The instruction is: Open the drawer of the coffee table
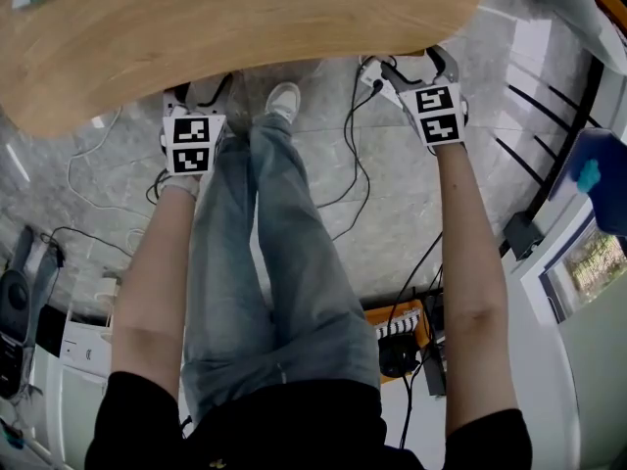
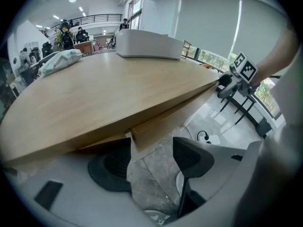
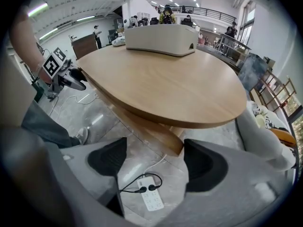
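The coffee table has a rounded wooden top [image 1: 235, 27], [image 2: 109, 93], [image 3: 175, 79]. Under the top sits a wooden drawer body [image 2: 163, 122], [image 3: 147, 126], and it looks closed. My left gripper [image 1: 196, 94], [image 2: 151, 157] hovers just in front of the table's near edge, below the top, with its jaws wide open and nothing between them. My right gripper [image 1: 413, 65], [image 3: 155, 161] hangs at the edge further right, also open and empty, with only floor showing between its pads. Neither gripper touches the table.
A white box [image 2: 149, 44], [image 3: 161, 39] and a pale packet [image 2: 59, 60] lie on the top. A white power strip [image 3: 151, 200] and cables [image 1: 353, 164] lie on the marble floor. The person's legs and shoes [image 1: 284, 98] stand between the grippers. A cushioned seat [image 3: 265, 131] is at the right.
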A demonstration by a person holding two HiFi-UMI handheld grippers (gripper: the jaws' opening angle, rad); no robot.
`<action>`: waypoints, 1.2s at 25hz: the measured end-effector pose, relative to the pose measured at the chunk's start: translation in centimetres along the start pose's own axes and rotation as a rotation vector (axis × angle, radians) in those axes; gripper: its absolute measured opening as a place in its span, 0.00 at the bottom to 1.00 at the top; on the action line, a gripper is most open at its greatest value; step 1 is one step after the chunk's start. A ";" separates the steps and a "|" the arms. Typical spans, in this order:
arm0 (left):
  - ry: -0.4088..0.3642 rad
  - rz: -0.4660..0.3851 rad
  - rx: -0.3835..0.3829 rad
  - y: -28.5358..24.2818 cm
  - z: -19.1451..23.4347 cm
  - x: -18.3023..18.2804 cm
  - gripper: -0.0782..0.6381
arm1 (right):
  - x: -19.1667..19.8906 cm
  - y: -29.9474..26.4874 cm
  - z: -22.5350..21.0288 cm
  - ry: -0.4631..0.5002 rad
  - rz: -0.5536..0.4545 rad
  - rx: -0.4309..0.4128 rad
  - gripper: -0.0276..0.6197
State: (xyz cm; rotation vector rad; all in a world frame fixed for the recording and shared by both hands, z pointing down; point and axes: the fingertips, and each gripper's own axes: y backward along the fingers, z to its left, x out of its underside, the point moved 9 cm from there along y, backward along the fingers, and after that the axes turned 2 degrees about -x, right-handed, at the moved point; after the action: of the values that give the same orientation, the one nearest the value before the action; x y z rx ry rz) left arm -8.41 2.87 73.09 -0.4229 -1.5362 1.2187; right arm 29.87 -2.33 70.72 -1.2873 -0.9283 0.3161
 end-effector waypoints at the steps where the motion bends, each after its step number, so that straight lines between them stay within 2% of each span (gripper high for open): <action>1: 0.004 -0.003 0.005 -0.1 -0.1 -0.1 0.50 | -0.2 -0.2 0.0 0.002 0.002 -0.001 0.62; 7: 0.041 -0.016 -0.013 -0.3 0.2 -0.1 0.47 | -0.5 -0.7 0.0 -0.002 0.015 0.014 0.59; 10: 0.131 -0.045 -0.062 -0.3 0.6 0.0 0.39 | -0.5 -0.6 -0.1 -0.009 0.010 0.038 0.55; 12: 0.171 -0.046 -0.088 -0.3 0.5 -0.1 0.38 | -0.5 -0.5 -0.2 -0.016 0.010 0.053 0.51; 15: 0.168 -0.039 -0.099 -0.2 0.2 -0.1 0.37 | -0.4 -0.3 -0.4 -0.033 0.016 0.077 0.43; 21: 0.142 -0.026 -0.090 0.2 -0.3 0.7 0.36 | 0.4 0.0 0.2 -0.027 0.023 0.087 0.42; 30: 0.148 0.025 -0.064 1.6 -2.4 2.5 0.36 | 2.6 1.1 1.9 -0.037 0.046 0.089 0.41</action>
State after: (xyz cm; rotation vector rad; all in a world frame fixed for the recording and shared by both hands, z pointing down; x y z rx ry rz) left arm -7.74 6.60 72.75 -0.5633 -1.4493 1.1343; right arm 30.37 1.07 70.80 -1.2256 -0.9068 0.4137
